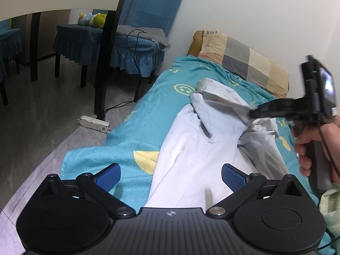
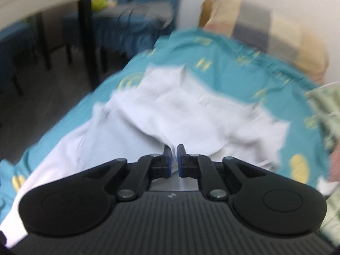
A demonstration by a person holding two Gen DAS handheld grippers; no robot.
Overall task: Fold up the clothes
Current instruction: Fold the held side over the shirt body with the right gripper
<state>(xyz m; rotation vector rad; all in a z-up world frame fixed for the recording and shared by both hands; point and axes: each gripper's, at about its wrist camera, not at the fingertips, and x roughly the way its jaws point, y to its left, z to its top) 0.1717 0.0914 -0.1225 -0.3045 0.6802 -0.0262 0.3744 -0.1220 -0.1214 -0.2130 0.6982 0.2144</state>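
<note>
White shirt [image 1: 191, 148] on teal smiley bedsheet [image 1: 148, 97], left gripper [image 1: 170, 177] jaws apart, right gripper [image 2: 174, 159] clamping shirt

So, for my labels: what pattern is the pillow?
Checked blocks of grey, beige and yellow on the pillow; clearest in the left wrist view.

— What lay at the far end of the bed?
— A checked pillow [image 1: 244, 61] on the teal sheet [image 1: 136, 131].
— And left, on the floor?
— A power strip [image 1: 93, 123] near blue-covered chairs [image 1: 136, 42]; plush toys [image 1: 92, 19] sat on one.
</note>
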